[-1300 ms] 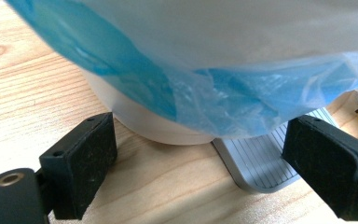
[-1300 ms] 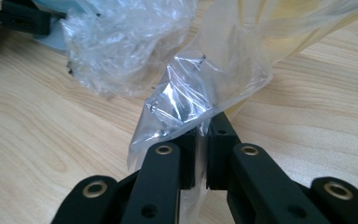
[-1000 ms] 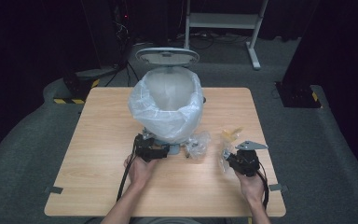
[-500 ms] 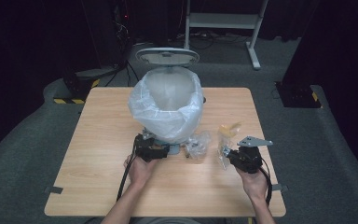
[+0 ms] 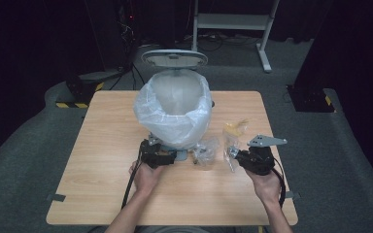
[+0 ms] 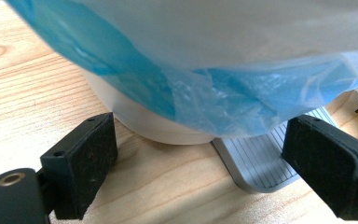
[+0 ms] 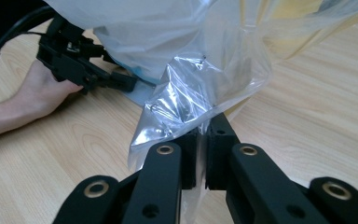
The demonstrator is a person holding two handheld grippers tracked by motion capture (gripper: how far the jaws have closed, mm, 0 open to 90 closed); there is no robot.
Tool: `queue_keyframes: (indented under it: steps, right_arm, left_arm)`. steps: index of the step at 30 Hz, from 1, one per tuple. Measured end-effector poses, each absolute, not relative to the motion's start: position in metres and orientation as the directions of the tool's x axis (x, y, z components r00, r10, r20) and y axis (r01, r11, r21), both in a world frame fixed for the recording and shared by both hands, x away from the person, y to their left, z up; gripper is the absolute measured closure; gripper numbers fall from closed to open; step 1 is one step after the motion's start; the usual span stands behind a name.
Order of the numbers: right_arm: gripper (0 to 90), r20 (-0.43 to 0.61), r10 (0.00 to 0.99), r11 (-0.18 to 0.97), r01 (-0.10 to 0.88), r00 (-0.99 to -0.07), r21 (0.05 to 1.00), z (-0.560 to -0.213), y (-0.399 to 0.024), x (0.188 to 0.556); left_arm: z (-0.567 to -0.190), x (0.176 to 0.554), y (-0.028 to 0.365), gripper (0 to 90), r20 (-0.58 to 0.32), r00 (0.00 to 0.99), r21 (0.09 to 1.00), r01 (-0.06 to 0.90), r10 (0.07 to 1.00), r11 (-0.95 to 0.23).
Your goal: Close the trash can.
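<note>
Table (image 5: 102,194): light wood, bare along its left half.

My left hand (image 5: 145,175): rests on the table near the front edge, holding my left gripper (image 5: 167,156). The jaws stand wide apart, nothing between the pads (image 6: 81,168). They point at the foot of the bin.

Bin (image 5: 174,104): white, round-bodied, standing at the table's middle, lined with a pale translucent bag (image 5: 148,114) folded over its rim. Its lid (image 5: 174,58) stands raised behind it. In the left gripper view the liner hangs blue-tinted over the white base (image 6: 163,130). A ribbed grey pedal (image 6: 256,163) juts from the base flat on the wood, just inside the right-hand jaw.

Crumpled clear wrapper (image 5: 206,151): lies on the table just right of the bin's foot, between my two grippers.

Clear plastic bag (image 5: 233,138): holds something yellow toward its far end. Its near edge is clamped in my right gripper (image 5: 233,154). In the right gripper view the jaws are pressed together on the film (image 7: 200,98), which rises crinkled above them.

My right hand (image 5: 267,182): holds that gripper low over the table's right part, the grey plate (image 5: 267,141) on top.
</note>
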State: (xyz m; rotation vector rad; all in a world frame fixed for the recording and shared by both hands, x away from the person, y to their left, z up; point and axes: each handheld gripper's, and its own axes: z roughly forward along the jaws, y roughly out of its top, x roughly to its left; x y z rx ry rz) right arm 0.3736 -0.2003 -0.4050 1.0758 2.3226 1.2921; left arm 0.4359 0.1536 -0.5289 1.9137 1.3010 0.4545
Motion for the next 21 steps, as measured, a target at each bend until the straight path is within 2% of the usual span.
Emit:
queue_keyframes:
  steps: [21]
  right_arm:
    - [85.8, 0.111, 0.677, 0.335, 0.439, -0.727, 0.834, -0.378, -0.196, 0.384]
  left_arm:
    - [-0.529, 0.436, 0.153, 11.5, -0.128, 0.413, 0.757, 0.628, 0.902, -0.180]
